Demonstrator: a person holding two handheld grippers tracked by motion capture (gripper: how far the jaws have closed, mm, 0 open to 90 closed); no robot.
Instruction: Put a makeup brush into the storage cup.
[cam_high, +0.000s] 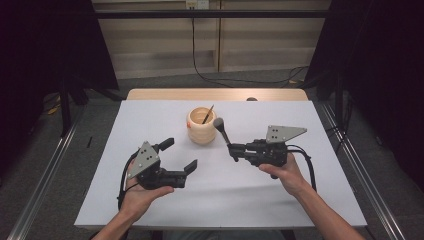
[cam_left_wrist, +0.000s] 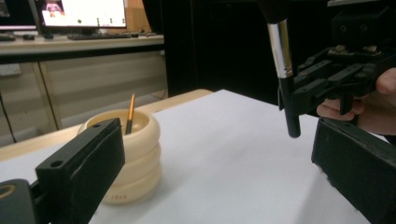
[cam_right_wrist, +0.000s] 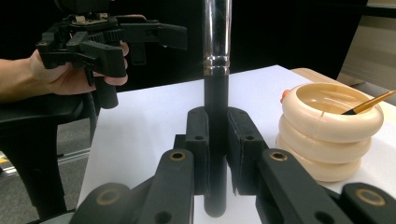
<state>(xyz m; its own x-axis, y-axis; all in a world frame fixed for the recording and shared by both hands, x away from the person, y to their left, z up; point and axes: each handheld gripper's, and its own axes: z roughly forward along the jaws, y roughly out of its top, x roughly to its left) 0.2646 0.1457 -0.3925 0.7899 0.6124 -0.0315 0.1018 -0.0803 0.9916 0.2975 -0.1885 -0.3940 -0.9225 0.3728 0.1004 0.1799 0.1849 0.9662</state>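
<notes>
Brush upright, handle clamped between right tool jaws.

Lab: black curtains, floor rails

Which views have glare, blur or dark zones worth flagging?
High view: table evenly lit, surroundings dark. Left gripper view: near jaws soft, glare on the brush ferrule. Right gripper view: right gripper and holder sharp, ferrule glare, black background.

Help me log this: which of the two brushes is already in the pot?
The thin orange-handled brush, which leans inside the cream pot. The bigger black brush with the silver collar is clamped in the right gripper, outside the pot.
</notes>
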